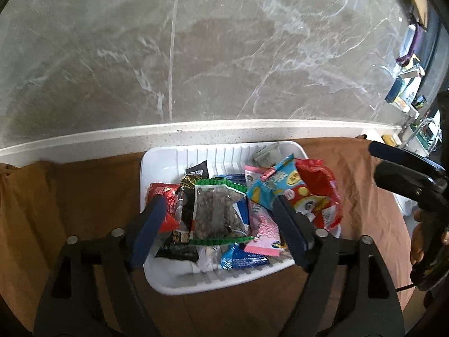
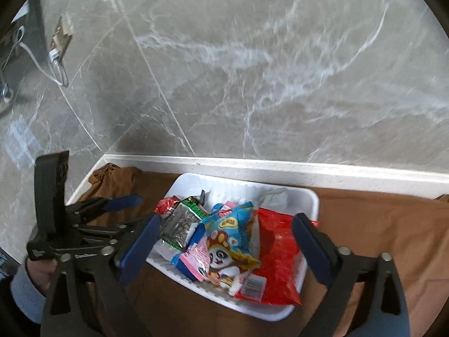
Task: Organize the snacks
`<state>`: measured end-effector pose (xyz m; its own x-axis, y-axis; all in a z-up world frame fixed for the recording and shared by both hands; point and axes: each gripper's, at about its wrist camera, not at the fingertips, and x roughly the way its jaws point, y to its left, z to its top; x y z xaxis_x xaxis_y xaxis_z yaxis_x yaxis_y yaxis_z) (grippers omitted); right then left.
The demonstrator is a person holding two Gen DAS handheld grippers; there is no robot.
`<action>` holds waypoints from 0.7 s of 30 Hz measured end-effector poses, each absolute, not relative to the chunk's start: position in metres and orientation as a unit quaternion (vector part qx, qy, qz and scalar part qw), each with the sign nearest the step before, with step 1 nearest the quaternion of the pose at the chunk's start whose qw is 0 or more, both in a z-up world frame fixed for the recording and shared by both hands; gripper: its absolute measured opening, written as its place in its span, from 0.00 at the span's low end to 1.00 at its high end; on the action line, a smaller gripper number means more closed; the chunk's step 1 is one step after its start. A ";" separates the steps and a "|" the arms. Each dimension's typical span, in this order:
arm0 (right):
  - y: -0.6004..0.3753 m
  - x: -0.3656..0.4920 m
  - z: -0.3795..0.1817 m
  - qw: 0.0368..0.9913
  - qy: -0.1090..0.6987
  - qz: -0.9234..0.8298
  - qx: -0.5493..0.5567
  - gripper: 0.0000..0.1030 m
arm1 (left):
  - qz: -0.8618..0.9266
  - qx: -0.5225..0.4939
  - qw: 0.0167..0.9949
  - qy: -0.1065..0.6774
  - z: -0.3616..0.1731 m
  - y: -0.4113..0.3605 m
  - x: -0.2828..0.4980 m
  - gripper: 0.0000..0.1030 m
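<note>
Both grippers hang wide open and empty over the white tray (image 1: 157,163): left gripper (image 1: 219,224) straddles the seed packet (image 1: 216,213) directly below, nearer; right gripper (image 2: 227,241) brackets the panda bag (image 2: 224,250), red bag (image 2: 277,250) beyond.

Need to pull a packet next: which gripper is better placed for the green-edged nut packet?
Left. The left gripper is open with the green-edged nut packet between its fingers; the right gripper, also open, frames the panda packet instead.
</note>
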<state>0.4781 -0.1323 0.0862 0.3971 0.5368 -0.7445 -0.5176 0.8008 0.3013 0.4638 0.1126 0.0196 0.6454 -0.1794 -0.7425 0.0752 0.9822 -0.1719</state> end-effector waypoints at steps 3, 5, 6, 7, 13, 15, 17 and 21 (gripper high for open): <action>-0.139 0.463 0.099 0.843 0.444 0.304 -0.005 1.00 | -0.058 -0.057 0.910 0.406 0.032 0.106 0.447 0.90; -0.146 0.452 0.107 0.848 0.437 0.299 -0.011 1.00 | -0.058 -0.055 0.913 0.401 0.040 0.100 0.436 0.90; -0.148 0.448 0.110 0.850 0.434 0.297 -0.013 1.00 | -0.059 -0.055 0.913 0.399 0.043 0.098 0.432 0.90; -0.152 0.442 0.115 0.853 0.431 0.293 -0.015 1.00 | -0.058 -0.053 0.915 0.397 0.047 0.095 0.426 0.90; -0.167 0.404 0.140 0.870 0.409 0.273 -0.037 1.00 | -0.044 -0.025 0.923 0.381 0.073 0.073 0.390 0.90; -0.174 0.391 0.149 0.877 0.400 0.265 -0.034 1.00 | -0.043 -0.019 0.925 0.377 0.080 0.067 0.380 0.90; -0.181 0.379 0.156 0.882 0.392 0.258 -0.032 1.00 | -0.043 -0.011 0.928 0.370 0.088 0.060 0.366 0.90; -0.190 0.360 0.167 0.891 0.380 0.248 -0.035 1.00 | -0.044 0.004 0.932 0.360 0.102 0.049 0.344 0.90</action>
<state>0.3595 -0.1901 0.1667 0.5886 0.4151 -0.6937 -0.4677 0.8748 0.1265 0.3443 0.0485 0.1017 0.7363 -0.0794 -0.6720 0.0855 0.9960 -0.0239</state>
